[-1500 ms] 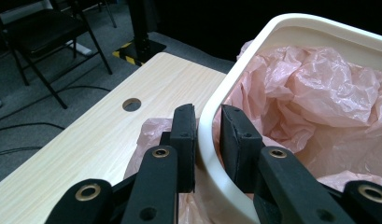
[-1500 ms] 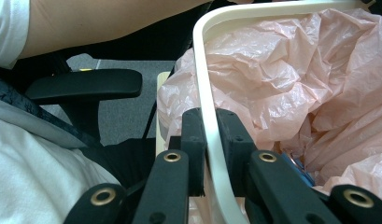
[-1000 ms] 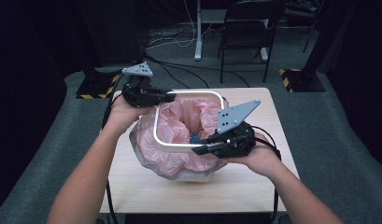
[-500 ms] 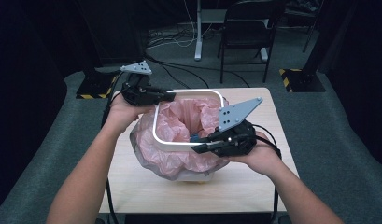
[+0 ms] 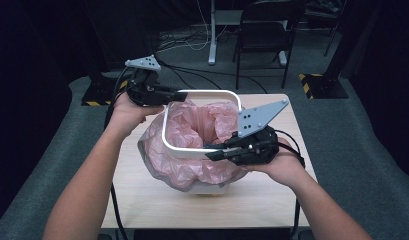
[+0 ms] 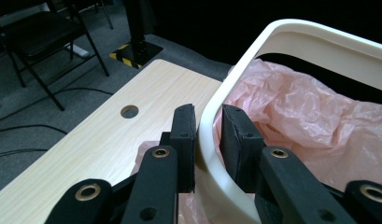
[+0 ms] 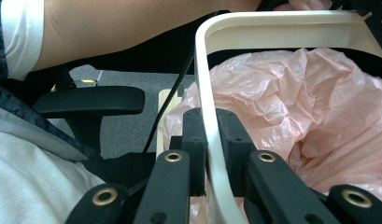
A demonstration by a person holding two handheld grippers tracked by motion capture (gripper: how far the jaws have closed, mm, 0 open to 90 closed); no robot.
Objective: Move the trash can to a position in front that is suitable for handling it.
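A: Where did the job stand at that point?

B: On the tabletop (image 5: 142, 200) sat a bin dressed in a pink bag (image 5: 192, 130), whose plastic spilled over the sides and bunched up inside. The white rim ring (image 5: 202, 93) had not been seated: it hung tilted above the bag, held at two opposite spots. By my reading the bag was already in place and the ring was either coming off or waiting to be pressed down over it; the pictures did not settle which. Either way, the ring was apart from the bin body, so that step was unfinished.

A: And the hands?

B: Both forearms came in low and reached forward, one on each side of the bin. The left hand-held gripper (image 5: 179, 96) was at the far left corner of the ring, pointing across toward the middle. In the left gripper view its jaws straddled the ring's wall, one pad (image 6: 184, 140) outside, one inside, pressed on it. The right hand-held gripper (image 5: 212, 154) held the near right edge, aimed leftward, with its grey plate tipped up.

A: Closed too?

B: Yes, its pads (image 7: 195, 144) were clamped on the ring wall in the right gripper view, the bag just beyond.
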